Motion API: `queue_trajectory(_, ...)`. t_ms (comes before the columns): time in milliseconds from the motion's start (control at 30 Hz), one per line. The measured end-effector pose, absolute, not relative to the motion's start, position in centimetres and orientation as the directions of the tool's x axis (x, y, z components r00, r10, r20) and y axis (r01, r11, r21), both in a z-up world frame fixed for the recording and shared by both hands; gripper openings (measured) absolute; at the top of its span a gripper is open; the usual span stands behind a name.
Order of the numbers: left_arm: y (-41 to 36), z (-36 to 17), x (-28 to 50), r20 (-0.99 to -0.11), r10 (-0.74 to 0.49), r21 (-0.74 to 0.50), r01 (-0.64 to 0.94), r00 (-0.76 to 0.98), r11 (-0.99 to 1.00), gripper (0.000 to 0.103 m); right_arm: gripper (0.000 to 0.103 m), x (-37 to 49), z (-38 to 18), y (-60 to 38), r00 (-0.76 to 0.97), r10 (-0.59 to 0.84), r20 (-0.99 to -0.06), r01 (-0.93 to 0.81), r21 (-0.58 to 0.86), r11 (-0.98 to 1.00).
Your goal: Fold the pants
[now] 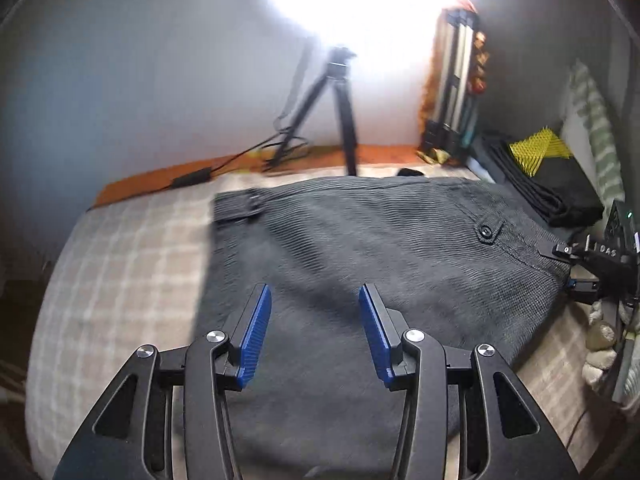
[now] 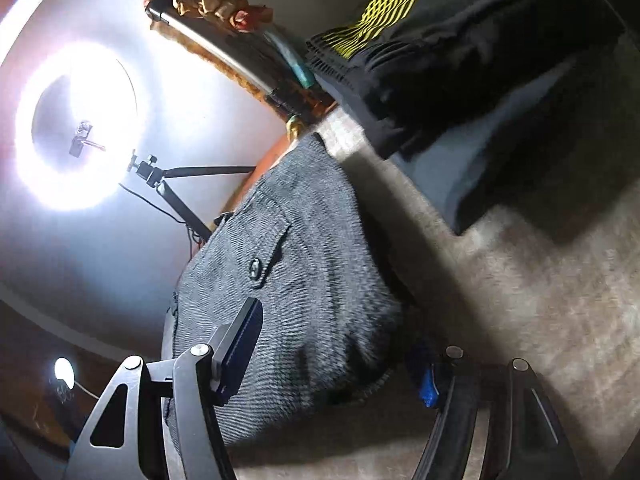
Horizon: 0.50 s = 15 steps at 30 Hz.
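Left claw (image 1: 315, 328) released | right claw (image 2: 340, 356) released, straddling pants (image 1: 360, 260) edge | grey corduroy, folded flat

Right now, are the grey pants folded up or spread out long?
Folded. The grey pants lie on the checked bed cover as one short, wide pad, pocket button on top, no long legs showing.

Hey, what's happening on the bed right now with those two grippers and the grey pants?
A person with a handheld gripper in each hand is folding grey corduroy pants on a checked bed cover. The left gripper hovers open over the fabric, nothing between its blue pads. The right gripper straddles the pants' edge near the buttoned pocket; whether its pads press the cloth isn't clear. A folded black garment lies beside them.
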State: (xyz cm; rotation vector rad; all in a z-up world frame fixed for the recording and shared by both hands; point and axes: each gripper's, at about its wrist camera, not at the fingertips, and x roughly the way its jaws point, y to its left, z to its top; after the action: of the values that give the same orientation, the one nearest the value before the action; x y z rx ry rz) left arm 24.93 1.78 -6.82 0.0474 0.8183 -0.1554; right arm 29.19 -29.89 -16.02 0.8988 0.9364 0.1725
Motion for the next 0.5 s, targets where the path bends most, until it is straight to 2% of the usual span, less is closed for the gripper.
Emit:
queue_trajectory(100, -0.2, -8.4, 26.4, -0.744, -0.150, -0.042, 0.179, 0.652, 0.983, 0.044, 0.067, 29.5, -16.1, -29.4, 0.611, 0.498, -0.615, 0.227, 0.739, 0.634)
queue_trajectory(300, -2.8, -10.3, 27.9, -0.762, -0.157, -0.028, 0.210, 0.628, 0.977, 0.044, 0.056, 29.9, -16.7, -30.0, 0.628, 0.497, -0.598, 0.253, 0.762, 0.596)
queue_trajectory(500, -4.3, -12.6, 28.0, -0.778, -0.054, 0.108, 0.219, 0.626, 0.970, 0.045, 0.036, 30.3, -16.6, -29.9, 0.614, 0.476, -0.629, 0.248, 0.727, 0.641)
